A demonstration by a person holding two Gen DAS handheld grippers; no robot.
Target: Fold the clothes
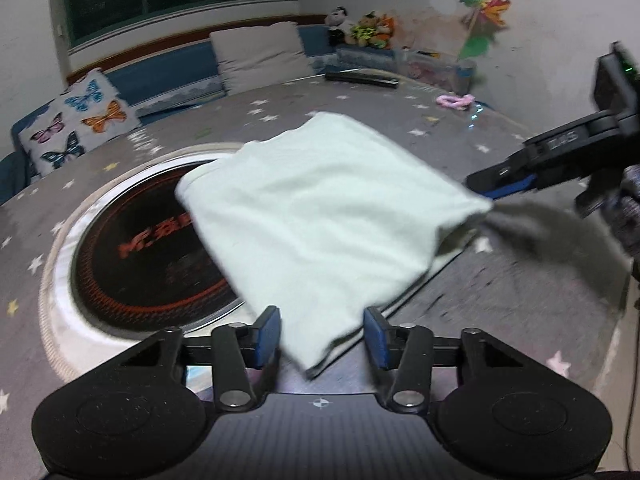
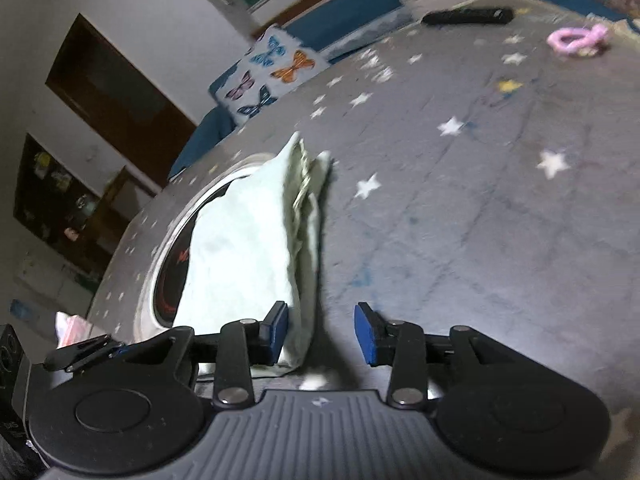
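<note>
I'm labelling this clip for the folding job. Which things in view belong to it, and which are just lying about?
Part of the job:
pale green garment, folded
left gripper
right gripper

Just lying about:
pink ring toy
black bar
butterfly cushion
plush toys
pinwheel

Left gripper points down and forward, jaws parted, blue pads standing clear on both sides, pressing on nothing. Right gripper likewise angled downward, jaws parted, blue pads free; nothing clamped. In left wrist view right gripper enters from right edge, black linkage blurred, fingers pointing leftward. Part of person's sleeve visible behind it at right edge.
</note>
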